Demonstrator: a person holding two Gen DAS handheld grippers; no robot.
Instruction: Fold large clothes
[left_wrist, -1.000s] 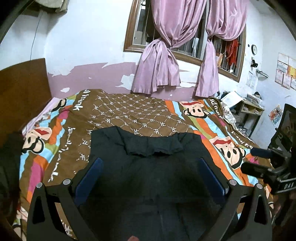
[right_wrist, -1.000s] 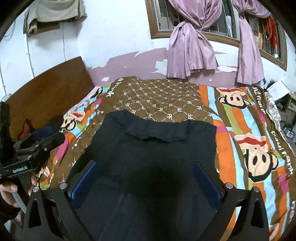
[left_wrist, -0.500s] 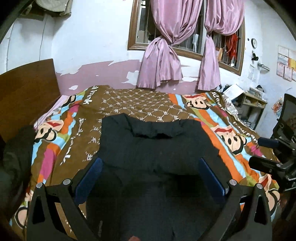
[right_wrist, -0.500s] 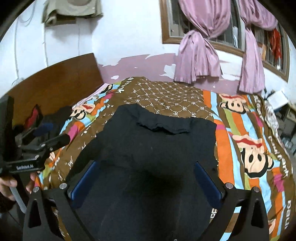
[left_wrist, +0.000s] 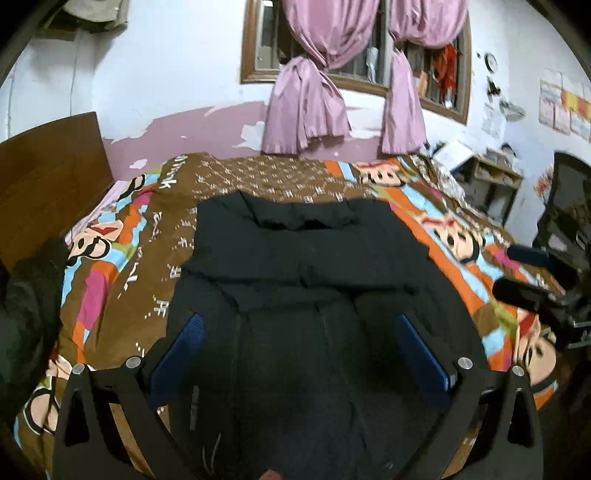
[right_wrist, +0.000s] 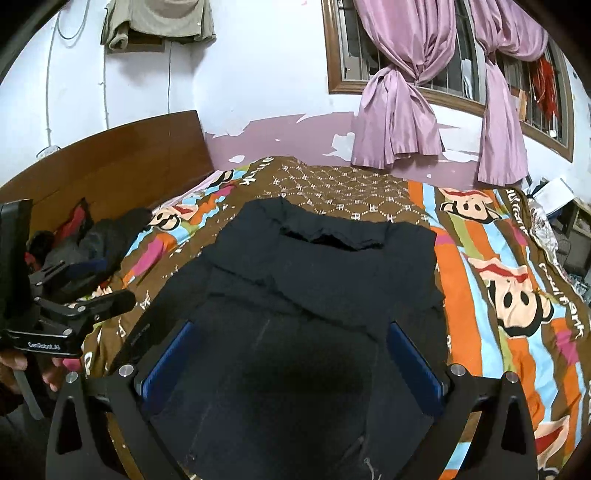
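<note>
Bedroom w/ cartoon-print bed cover (right_wrist: 491, 280): black garment (right_wrist: 314, 295) lies spread flat mid-bed, soft, limp, prob. light; left tongs (left_wrist: 299, 339) & right tongs (right_wrist: 291, 343) both wide, empty above it; best grip pts near hem corners.

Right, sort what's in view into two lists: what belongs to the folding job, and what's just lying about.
Part of the job:
- black garment, spread on the bed
- left gripper, open
- right gripper, open
- patterned bedspread, the work surface

Just lying about:
- heap of dark clothes by the headboard
- purple curtains
- beige cloth hanging on the wall
- shelf
</note>
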